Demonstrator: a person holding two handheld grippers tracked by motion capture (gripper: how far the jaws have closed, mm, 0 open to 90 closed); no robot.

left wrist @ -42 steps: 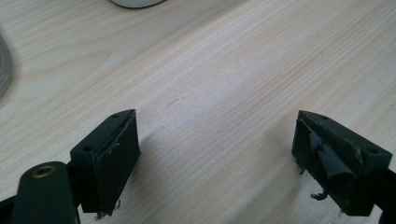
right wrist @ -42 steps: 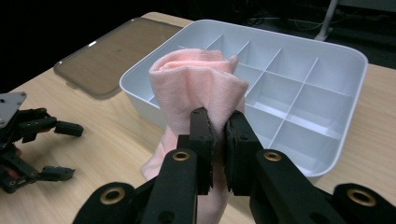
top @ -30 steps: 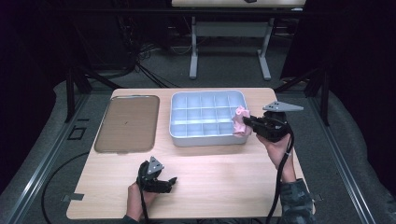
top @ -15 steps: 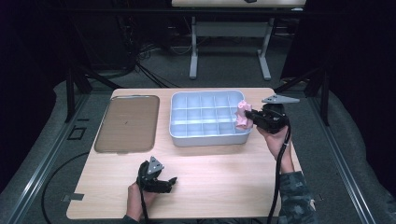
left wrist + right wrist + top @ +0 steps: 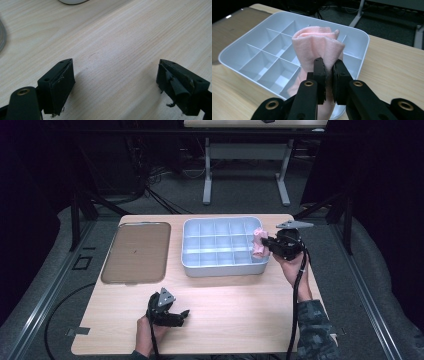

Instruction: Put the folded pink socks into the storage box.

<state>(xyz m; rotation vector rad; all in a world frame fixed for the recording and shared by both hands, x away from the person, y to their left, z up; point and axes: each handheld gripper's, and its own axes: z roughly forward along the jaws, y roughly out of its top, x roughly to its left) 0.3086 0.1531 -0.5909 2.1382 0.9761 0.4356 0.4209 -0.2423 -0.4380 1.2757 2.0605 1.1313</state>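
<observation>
Right gripper [image 5: 328,75] pinches a pink cloth [image 5: 318,46] over the tray [image 5: 192,265] — seemingly above its right-end compartments; left gripper [image 5: 116,85] rests wide on the table [image 5: 120,37] — empty.

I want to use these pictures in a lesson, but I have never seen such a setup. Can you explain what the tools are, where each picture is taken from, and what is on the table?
A person holds a hand tool with two black jaws in each hand. The high view looks down on the wooden table; each of the other two comes from a camera riding on one tool. On the table lie a brown lid and a white divided tray. The right gripper pinches a pink cloth over the tray's right end. The left gripper rests open near the front edge, holding nothing.
</observation>
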